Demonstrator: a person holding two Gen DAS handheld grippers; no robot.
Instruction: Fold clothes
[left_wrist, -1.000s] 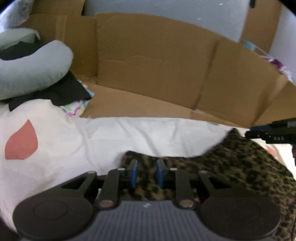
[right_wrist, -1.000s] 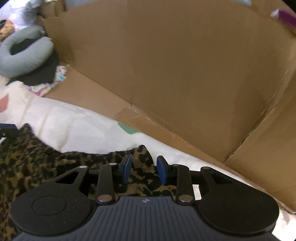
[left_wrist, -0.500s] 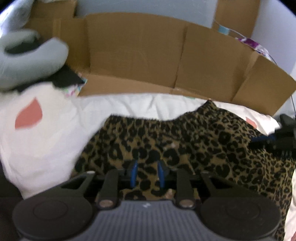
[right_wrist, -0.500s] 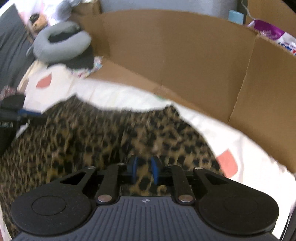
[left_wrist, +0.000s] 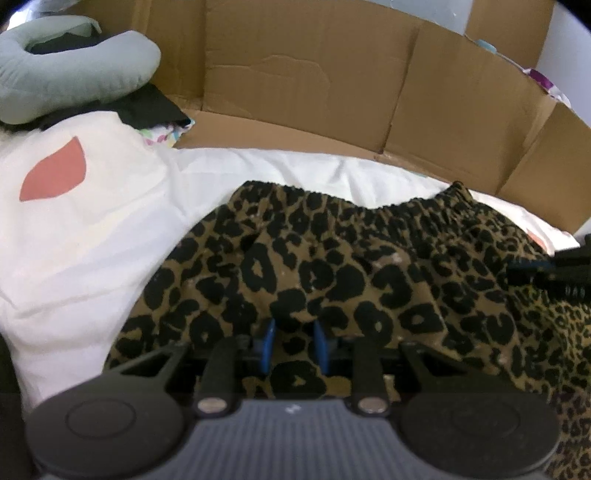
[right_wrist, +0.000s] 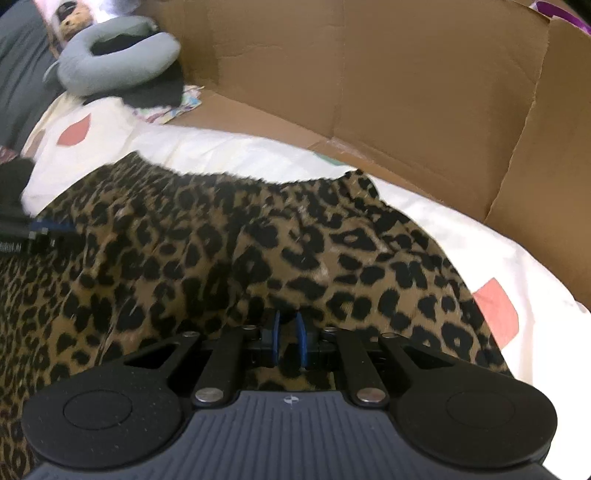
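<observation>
Pinching the leopard garment, both grippers' fingers clamp cloth beside cardboard wall.

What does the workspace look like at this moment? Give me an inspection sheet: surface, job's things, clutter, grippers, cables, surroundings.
Surface: white sheet with coral shapes, wrinkled.
Job's things: leopard-print garment spread on the sheet, gathered waistband at its far edge.
Clutter: grey neck pillow on dark cloth at far left, with a patterned fabric scrap beside it.
Grippers: left gripper has leopard fabric between its blue pads; right gripper has just been closing, its jaws near together on a fold of the same garment.
Cables: nothing seen.
Surroundings: cardboard walls behind the sheet.
</observation>
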